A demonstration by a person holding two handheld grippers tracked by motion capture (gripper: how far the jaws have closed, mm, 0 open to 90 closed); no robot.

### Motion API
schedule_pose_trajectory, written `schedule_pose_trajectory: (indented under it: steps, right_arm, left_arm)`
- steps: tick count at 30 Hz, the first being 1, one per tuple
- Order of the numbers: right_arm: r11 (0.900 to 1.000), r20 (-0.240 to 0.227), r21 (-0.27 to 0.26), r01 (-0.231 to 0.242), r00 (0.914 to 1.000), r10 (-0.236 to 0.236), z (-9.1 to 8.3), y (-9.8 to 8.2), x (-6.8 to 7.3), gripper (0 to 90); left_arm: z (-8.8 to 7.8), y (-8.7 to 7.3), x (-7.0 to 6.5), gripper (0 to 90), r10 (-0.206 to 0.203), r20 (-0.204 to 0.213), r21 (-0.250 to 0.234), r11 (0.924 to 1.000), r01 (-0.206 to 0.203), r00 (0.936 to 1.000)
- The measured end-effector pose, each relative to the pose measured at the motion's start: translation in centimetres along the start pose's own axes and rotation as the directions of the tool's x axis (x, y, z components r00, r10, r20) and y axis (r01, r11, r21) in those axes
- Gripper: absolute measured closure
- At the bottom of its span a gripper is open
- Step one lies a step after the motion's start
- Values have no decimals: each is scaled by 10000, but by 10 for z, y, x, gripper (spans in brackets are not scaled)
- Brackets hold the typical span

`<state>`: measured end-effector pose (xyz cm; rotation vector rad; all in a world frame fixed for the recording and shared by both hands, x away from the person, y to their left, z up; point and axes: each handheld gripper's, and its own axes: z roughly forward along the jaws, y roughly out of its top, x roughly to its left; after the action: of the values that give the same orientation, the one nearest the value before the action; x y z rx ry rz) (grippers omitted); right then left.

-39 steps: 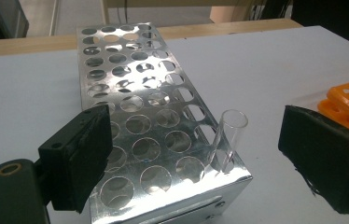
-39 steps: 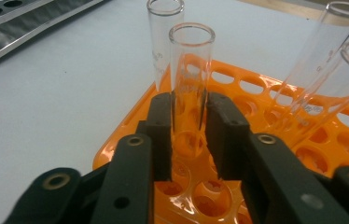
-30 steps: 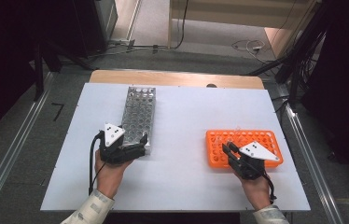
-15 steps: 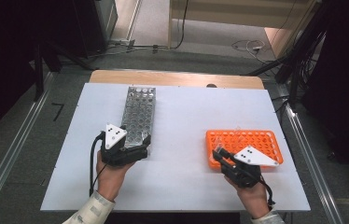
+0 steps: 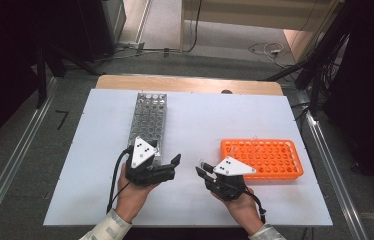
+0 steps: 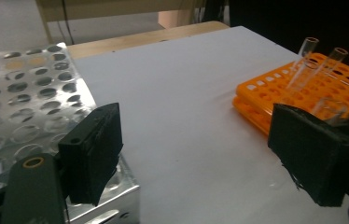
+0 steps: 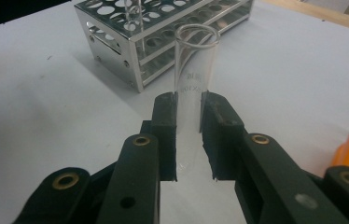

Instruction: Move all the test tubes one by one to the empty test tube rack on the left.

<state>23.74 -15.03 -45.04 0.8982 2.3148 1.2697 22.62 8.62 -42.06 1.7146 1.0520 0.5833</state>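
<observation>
My right gripper is shut on a clear glass test tube, which stands upright between its pads. In the high view that right gripper hovers over the white table, left of the orange rack, and points left. The left gripper is beside the near end of the metal rack and points right toward it. In the left gripper view the left gripper is open. Its jaws have just been closing a little, with nothing between them. Two clear tubes lean in the orange rack.
The metal rack lies ahead of the held tube in the right gripper view. A white board covers the wooden table. Aluminium rails run along both sides, and cables lie on the floor behind.
The right gripper has moved left, away from the orange rack, carrying the tube toward the middle. The left gripper has shifted right and nearer, off the metal rack's end.
</observation>
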Motion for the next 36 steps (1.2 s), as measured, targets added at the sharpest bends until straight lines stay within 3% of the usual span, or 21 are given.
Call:
schedule_pose_trajectory:
  steps: [5, 8, 9, 10, 12, 28, 34, 36]
  right_arm:
    - [9999, -165, 63, 144, 9998, -143, 15, 7, 7, 732]
    - [9998, -239, 93, 179, 9996, -176, 19, 8, 10, 732]
    - [9996, -292, 138, 263, 9992, -259, 23, 10, 12, 732]
    - [9996, -292, 138, 263, 9992, -259, 23, 10, 12, 732]
    - [9994, -397, 127, 313, 9987, -308, 27, 12, 16, 732]
    - [9995, -531, -30, 317, 9981, -319, 23, 17, 19, 732]
    - [9996, -566, -22, 265, 9980, -266, 22, 17, 19, 724]
    - [9998, -634, 19, 214, 9978, -212, 22, 17, 18, 600]
  left_arm:
    - [4, -1, -12, 308, 184, 889, 41, 9998, -188, 9959]
    - [7, -2, -16, 359, 336, 1120, 126, 9993, -353, 9931]
    - [7, -2, -17, 427, 416, 1197, 152, 9989, -437, 9919]
    - [8, -2, -18, 427, 474, 1233, 151, 9987, -496, 9912]
    - [9, -3, -20, 512, 585, 1398, 170, 9980, -615, 9884]
    - [11, -5, -24, 744, 965, 1326, 301, 9944, -1013, 9865]
    - [10, -4, -23, 749, 982, 1359, 291, 9943, -1030, 9858]
    - [10, -3, -22, 752, 977, 1316, 256, 9945, -1019, 9865]
